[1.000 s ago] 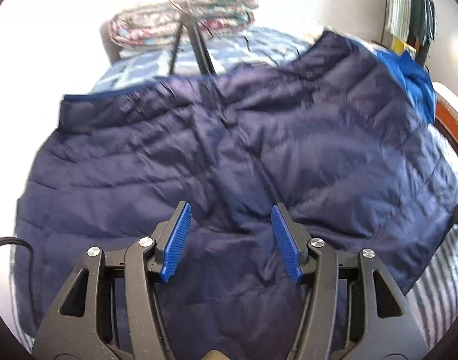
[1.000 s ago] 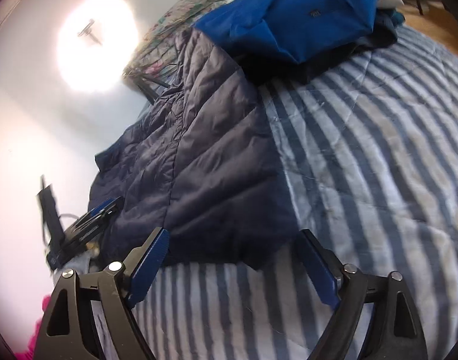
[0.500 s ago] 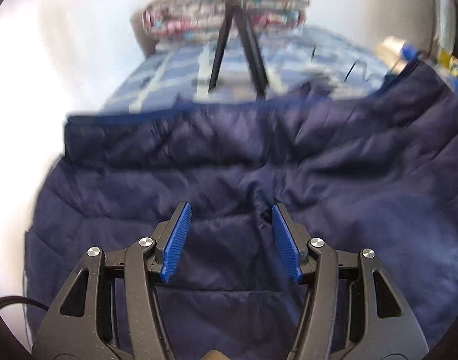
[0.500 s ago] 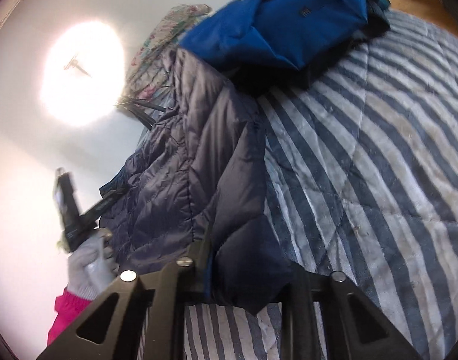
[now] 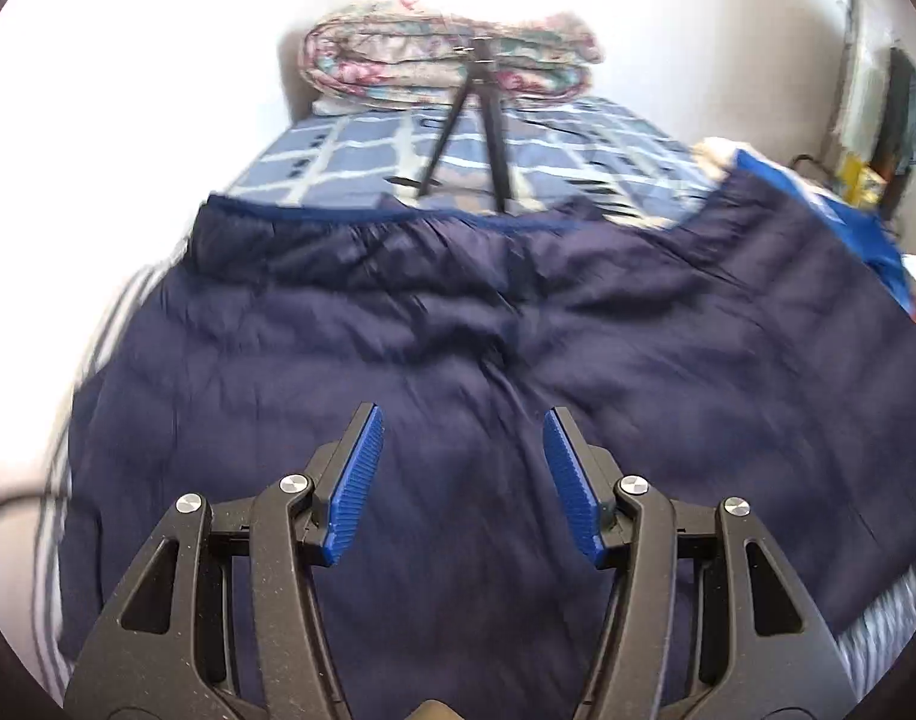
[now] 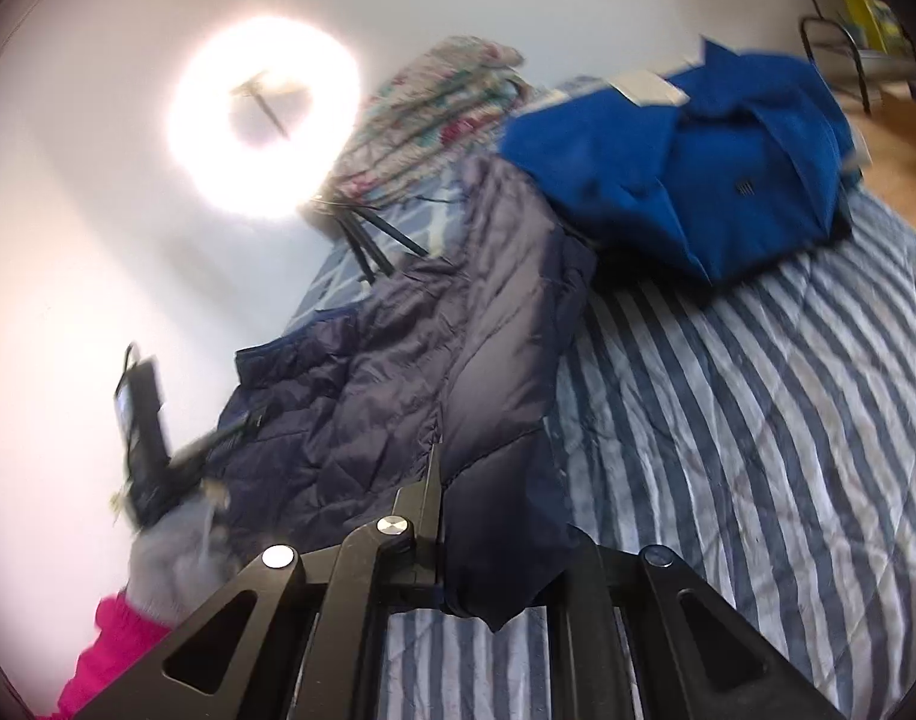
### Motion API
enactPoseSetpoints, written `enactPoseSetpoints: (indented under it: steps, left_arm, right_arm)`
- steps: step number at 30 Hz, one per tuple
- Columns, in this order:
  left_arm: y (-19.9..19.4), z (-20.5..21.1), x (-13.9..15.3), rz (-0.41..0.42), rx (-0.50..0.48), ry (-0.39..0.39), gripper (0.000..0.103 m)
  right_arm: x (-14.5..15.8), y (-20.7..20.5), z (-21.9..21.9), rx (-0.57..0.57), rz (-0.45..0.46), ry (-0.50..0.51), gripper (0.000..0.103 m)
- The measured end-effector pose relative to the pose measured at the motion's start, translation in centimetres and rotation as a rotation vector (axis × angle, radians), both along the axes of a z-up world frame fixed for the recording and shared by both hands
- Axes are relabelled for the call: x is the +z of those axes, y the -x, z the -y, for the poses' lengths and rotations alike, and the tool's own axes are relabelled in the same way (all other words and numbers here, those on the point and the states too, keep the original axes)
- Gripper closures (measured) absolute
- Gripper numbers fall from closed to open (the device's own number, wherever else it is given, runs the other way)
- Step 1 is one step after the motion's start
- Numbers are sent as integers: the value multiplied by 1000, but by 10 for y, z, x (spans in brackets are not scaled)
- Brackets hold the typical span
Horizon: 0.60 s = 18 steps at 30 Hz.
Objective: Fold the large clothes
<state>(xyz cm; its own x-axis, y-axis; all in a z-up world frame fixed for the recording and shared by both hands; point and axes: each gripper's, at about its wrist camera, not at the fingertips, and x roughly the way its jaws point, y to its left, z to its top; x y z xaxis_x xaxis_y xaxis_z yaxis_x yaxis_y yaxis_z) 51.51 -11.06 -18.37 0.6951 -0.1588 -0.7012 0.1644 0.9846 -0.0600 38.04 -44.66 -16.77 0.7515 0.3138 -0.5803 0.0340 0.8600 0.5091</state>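
Navy puffer jacket lies spread across a bed with a striped cover, its far hem near a tripod and a rolled floral quilt by the wall. A bright blue garment is heaped just beyond one end of it.

The right hand-held gripper has just been closing, and in its own view the jaws are clenched on the jacket's near edge, with a corner of the fabric bunched between them and drooping below. The left hand-held gripper hovers over the middle of the jacket with its blue pads apart and nothing between them. From the right wrist view, a gloved hand with a pink sleeve carries that left tool at the jacket's other side.

The jacket looks light, soft and puffy, with a smooth shell that is likely slippery. A shallow pinch on the quilted filling could slide off. Seams, hems and corners should give a firmer bite, and a matching hold on the opposite edge would probably let the fold go over evenly.
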Motion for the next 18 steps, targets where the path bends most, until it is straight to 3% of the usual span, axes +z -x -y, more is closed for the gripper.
enactPoseSetpoints:
  steps: [3, 6, 8, 11, 14, 18]
  left_arm:
    - [39, 11, -7, -1, -51, 31, 45]
    - [43, 29, -26, -32, -78, -3, 45]
    - [39, 33, -43, -102, -75, 37, 45]
    - [36, 34, -51, -97, -63, 24, 45]
    - [44, 21, -36, -95, -40, 63, 45]
    - [84, -16, 4, 8, 1, 91, 45]
  right_arm:
    - [15, 4, -12, 19, 28, 23, 95]
    - [28, 4, -22, 34, 42, 49, 95]
    - [37, 3, -29, 42, 46, 52, 95]
    - [49, 1, -43, 63, 51, 81, 95]
    - [62, 0, -59, 86, 64, 128, 96]
    - [79, -2, -79, 115, 85, 159, 96]
